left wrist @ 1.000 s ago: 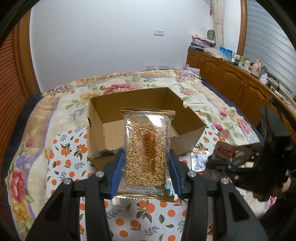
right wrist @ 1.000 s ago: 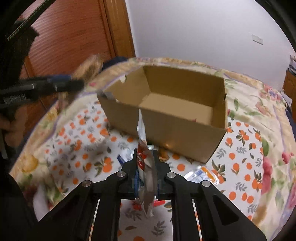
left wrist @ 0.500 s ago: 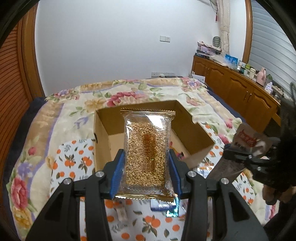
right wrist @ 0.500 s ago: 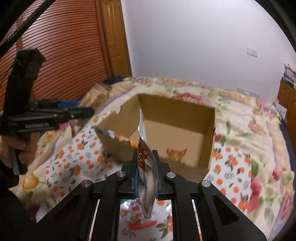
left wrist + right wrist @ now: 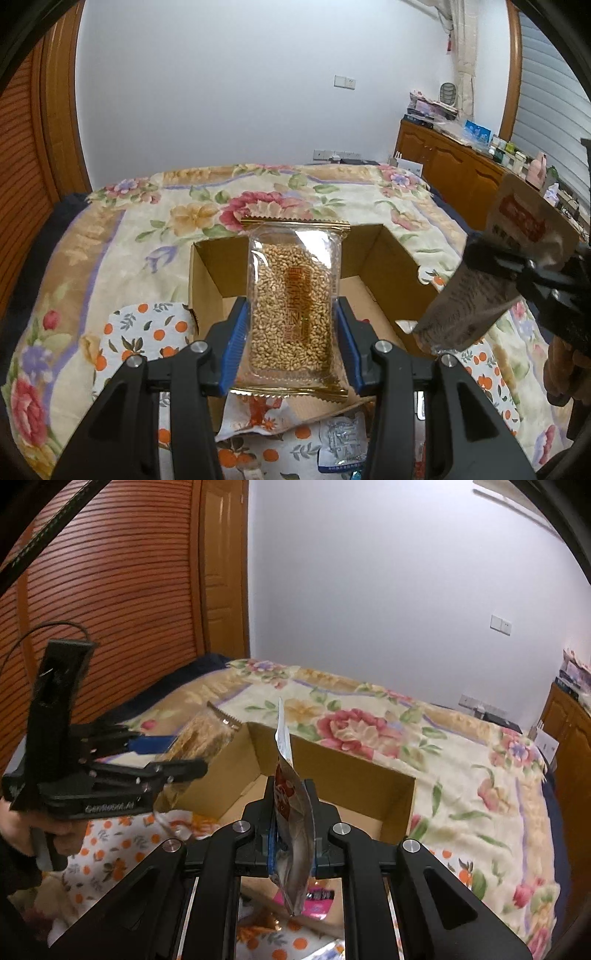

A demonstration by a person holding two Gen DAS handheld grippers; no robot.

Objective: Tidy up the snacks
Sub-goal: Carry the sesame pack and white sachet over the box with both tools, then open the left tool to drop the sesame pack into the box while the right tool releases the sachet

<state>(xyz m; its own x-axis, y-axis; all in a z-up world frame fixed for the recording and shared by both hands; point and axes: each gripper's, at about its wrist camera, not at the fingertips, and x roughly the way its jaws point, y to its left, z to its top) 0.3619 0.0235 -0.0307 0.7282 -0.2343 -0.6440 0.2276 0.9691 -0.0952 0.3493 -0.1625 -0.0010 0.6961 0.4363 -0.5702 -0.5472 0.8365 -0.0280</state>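
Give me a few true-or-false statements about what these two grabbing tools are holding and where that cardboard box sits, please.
1. The left gripper has its jaws clamped on a clear packet of grain. True.
2. The right gripper is empty. False: its jaws are shut on a silver pouch with a red label.
3. The cardboard box is open at the top. True.
4. The box stands on a bare wooden floor. False: it sits on a bed with a floral cover.
5. More snack packets lie on the orange-print cloth in front of the box. True.
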